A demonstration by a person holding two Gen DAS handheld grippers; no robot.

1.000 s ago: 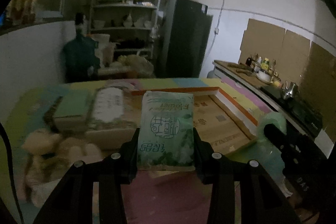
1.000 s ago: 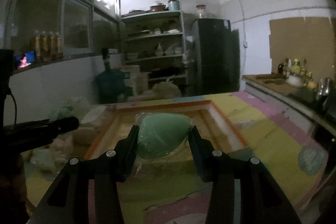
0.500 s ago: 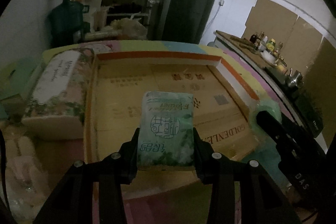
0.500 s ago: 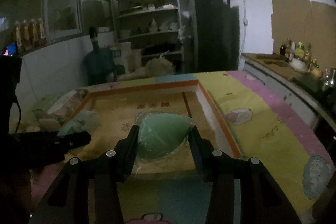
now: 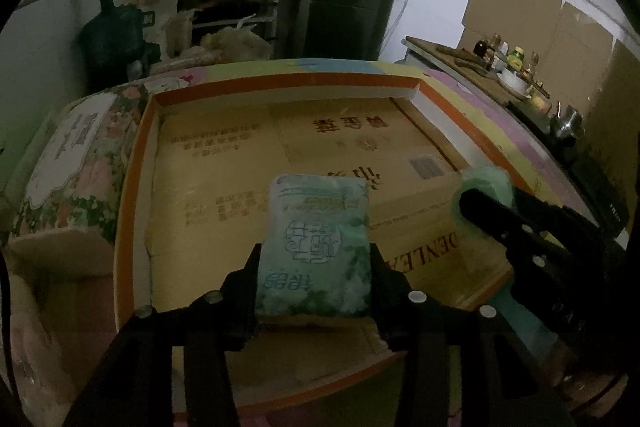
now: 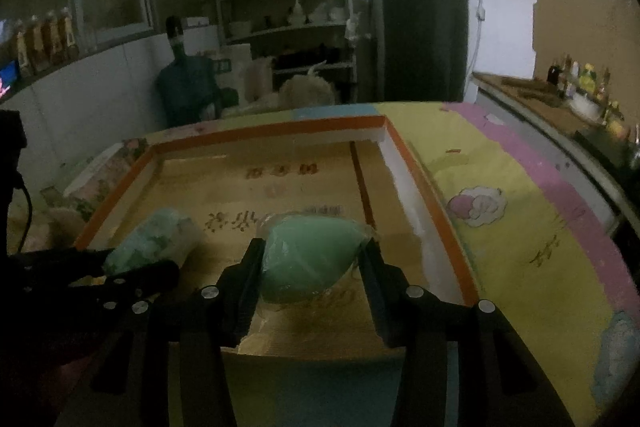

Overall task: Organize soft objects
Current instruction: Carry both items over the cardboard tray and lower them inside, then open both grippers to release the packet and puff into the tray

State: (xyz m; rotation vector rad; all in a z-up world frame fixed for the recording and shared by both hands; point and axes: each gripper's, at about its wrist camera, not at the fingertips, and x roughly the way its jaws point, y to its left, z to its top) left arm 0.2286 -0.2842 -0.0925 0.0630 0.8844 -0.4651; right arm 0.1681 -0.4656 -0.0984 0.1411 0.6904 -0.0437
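Carrying step: left hand-held gripper [image 5: 314,267] grips a tissue pack [image 5: 316,247], right hand-held gripper [image 6: 312,263] a green pouch [image 6: 308,255], both frame-centre over the tray [image 5: 280,85]. Next, probably: lower, release inside.

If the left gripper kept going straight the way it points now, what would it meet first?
Probably the brown cardboard floor of the orange-rimmed tray; the left gripper, gripping the green tissue pack, points downward over it. Depth is unclear.

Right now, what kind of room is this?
Probably a home kitchen or pantry: fridge, shelves of crockery, and a counter with condiment bottles.
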